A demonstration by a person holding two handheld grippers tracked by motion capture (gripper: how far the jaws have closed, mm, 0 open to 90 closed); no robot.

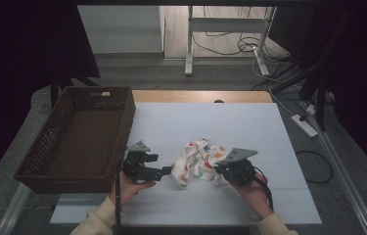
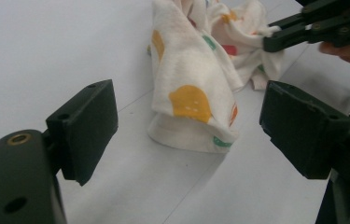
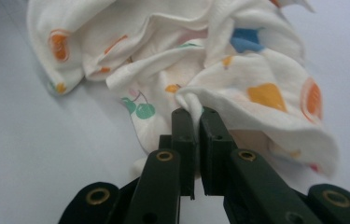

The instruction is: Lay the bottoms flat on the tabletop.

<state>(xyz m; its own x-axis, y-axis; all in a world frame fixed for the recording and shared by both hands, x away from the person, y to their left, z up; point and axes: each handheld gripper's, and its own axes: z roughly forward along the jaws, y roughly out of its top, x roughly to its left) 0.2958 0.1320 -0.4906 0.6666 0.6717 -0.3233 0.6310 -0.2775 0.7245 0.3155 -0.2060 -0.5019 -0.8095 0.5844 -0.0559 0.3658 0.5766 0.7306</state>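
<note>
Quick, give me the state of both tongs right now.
Left tongs: open, holding nothing, just short of the cloth.
Right tongs: shut on a fold of the cloth.

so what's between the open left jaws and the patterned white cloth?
Nothing: bare white table separates the left gripper from the crumpled cloth, seen in the left gripper view.

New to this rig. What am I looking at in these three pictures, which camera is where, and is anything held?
No robot: a person holds a two-jaw claw in each hand. The high view looks down on the white table; the other two cameras ride on the claws. On the table lie a crumpled printed cloth and a brown wicker basket to the left. The right claw has pinched a fold of the cloth, jaws shut on it. The left claw is open, pointing at the cloth's near end, not touching.
</note>
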